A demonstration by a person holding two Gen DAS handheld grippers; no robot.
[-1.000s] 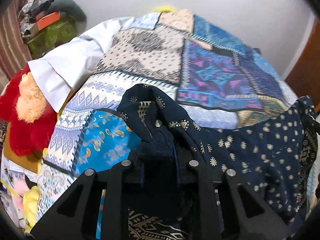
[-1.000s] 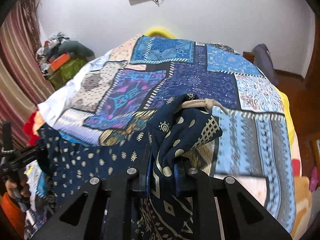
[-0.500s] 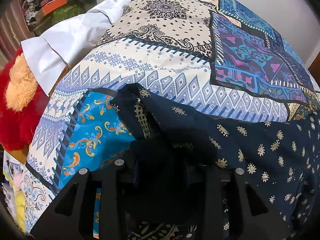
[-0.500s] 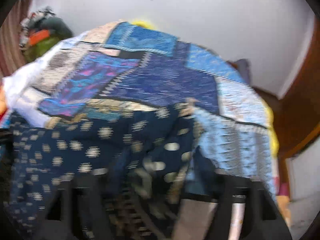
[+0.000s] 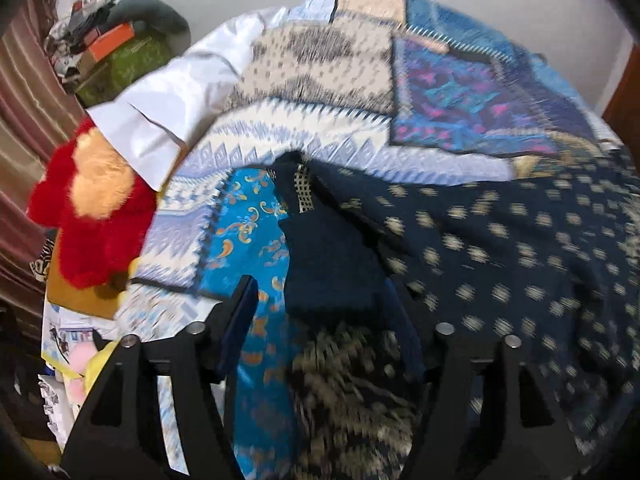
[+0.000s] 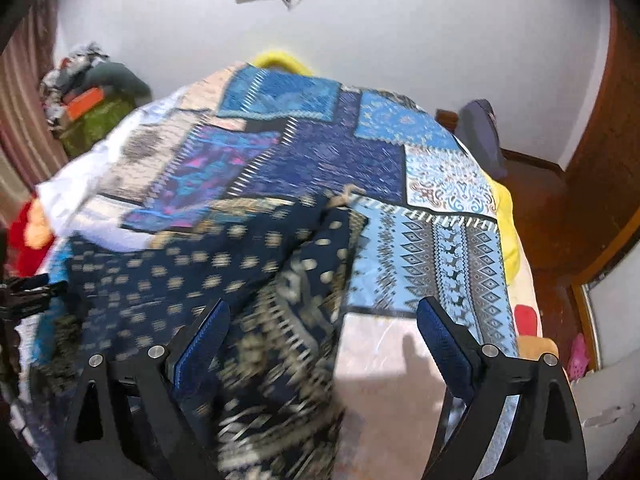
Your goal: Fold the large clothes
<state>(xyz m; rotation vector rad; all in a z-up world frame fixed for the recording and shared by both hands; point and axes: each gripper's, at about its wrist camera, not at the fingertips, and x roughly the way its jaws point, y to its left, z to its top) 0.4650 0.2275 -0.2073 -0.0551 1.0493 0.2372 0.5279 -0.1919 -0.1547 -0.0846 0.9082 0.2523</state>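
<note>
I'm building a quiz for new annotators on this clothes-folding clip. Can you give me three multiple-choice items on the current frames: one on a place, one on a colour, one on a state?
1. Where does the navy patterned garment lie?
A. on the patchwork bedspread
B. on the floor
C. on a chair

2. What colour is the plush toy at the bed's left edge?
A. green
B. red with a tan patch
C. white

3. How does the right gripper stand?
A. clamped on the drawstring
C. out of view
B. pads apart, gripping nothing

Key: 1 A, the garment is spread over the bedspread; 2 B, red fur around a tan patch; 3 B, its jaws are opening, with the cloth lying loose between the blue pads.
</note>
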